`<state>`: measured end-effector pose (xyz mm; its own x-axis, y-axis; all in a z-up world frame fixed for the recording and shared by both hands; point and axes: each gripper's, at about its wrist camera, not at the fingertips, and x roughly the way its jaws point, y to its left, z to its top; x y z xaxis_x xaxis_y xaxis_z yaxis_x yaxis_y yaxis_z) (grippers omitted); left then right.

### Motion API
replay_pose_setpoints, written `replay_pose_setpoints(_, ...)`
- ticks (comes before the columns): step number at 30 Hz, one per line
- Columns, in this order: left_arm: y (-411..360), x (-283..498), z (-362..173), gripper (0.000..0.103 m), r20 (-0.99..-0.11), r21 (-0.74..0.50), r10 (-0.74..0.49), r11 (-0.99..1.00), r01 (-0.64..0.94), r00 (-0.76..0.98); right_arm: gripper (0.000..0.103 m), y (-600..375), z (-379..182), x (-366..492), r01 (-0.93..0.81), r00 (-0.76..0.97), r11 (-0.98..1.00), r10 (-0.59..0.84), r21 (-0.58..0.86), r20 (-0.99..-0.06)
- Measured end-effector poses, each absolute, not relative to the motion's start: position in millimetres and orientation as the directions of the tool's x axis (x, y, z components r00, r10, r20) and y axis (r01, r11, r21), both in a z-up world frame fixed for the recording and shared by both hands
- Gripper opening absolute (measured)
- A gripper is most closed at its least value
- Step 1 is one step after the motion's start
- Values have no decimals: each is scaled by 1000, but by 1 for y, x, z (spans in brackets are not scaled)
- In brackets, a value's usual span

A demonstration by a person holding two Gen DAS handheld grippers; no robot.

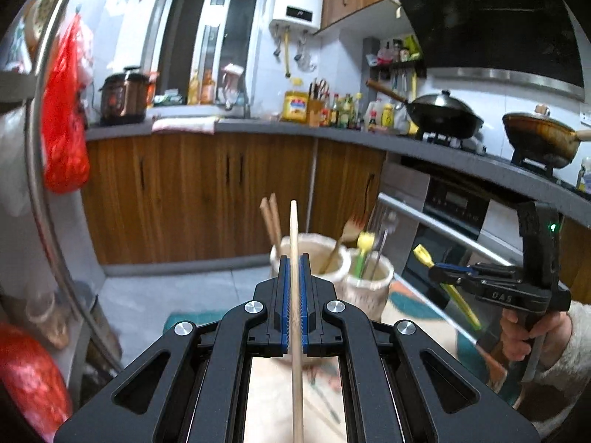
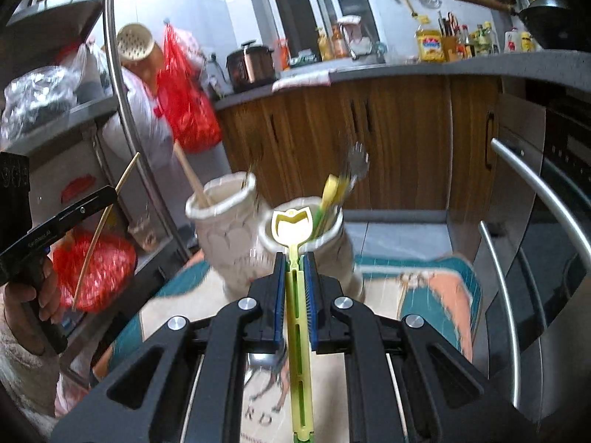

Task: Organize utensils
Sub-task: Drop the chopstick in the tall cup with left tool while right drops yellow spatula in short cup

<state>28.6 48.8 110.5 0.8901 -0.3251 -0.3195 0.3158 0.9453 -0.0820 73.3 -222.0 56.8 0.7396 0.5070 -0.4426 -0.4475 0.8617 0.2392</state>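
Pinching wooden chopstick (image 1: 294,295) in left gripper (image 1: 294,269), yellow-green utensil (image 2: 298,317) in right gripper (image 2: 295,269); we are sorting each toward separate ceramic holders (image 2: 221,229).

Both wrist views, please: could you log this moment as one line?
left tool: shut on chopstick | right tool: shut on yellow utensil | holders: ahead

Two holders (image 2: 221,221) (image 2: 306,236) side by side on mat (image 2: 424,284) — cabinets (image 2: 369,129) behind.
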Motion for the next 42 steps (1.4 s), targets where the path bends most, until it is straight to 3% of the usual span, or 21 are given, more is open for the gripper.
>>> replay_pose_setpoints(8,32,72,148,5,-192,-163,-440,896,414,877,10,-226,90,111,-450,792,847,524,281,-312)
replay_pose_setpoints(15,17,114,148,5,-131,-185,-411,904,385,902,10,-214,90,143,-451,816,842,523,296,-246)
replay_pose_setpoints(23,6,143,140,5,-56,-163,-358,924,345,932,10,-202,73,171,-452,810,826,538,336,-233)
replay_pose_setpoints(31,-9,153,128,5,-37,-60,-322,946,320,946,10,-189,67,174,-465,809,828,541,313,-230)
replay_pose_setpoints(42,-8,149,113,5,-72,-64,-344,938,340,936,10,-184,59,180,-452,817,833,530,319,-226)
